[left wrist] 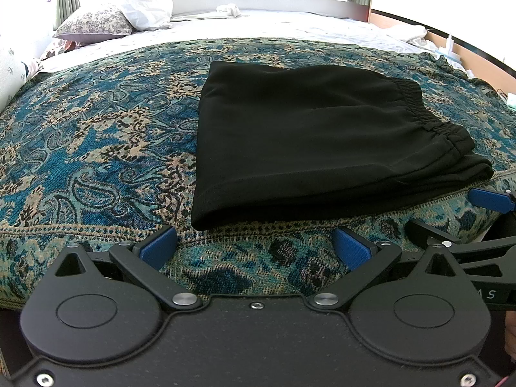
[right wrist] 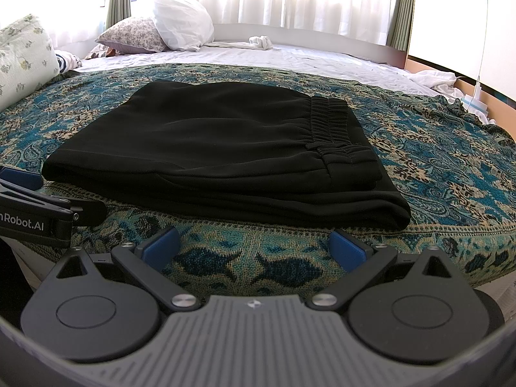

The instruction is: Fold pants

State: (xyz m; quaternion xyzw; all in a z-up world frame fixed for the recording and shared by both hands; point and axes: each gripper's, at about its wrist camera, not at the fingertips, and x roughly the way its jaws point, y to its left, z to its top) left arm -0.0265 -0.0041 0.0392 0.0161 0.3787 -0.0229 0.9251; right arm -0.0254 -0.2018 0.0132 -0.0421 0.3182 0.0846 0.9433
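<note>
The black pants (left wrist: 309, 142) lie folded into a compact stack on the patterned blue bedspread (left wrist: 96, 148), elastic waistband on the right side. They also show in the right wrist view (right wrist: 219, 161). My left gripper (left wrist: 256, 246) is open and empty, just short of the stack's near edge. My right gripper (right wrist: 254, 246) is open and empty, also just in front of the stack. The right gripper's blue fingers (left wrist: 490, 200) show at the right edge of the left wrist view; the left gripper's fingers (right wrist: 22, 177) show at the left edge of the right wrist view.
Pillows (right wrist: 154, 32) lie at the far left of the bed. A white sheet (right wrist: 290, 58) covers the far half, with a crumpled white cloth (right wrist: 261, 42) by the headboard. Curtains hang behind. The bedspread's near edge (right wrist: 419, 258) drops off below the grippers.
</note>
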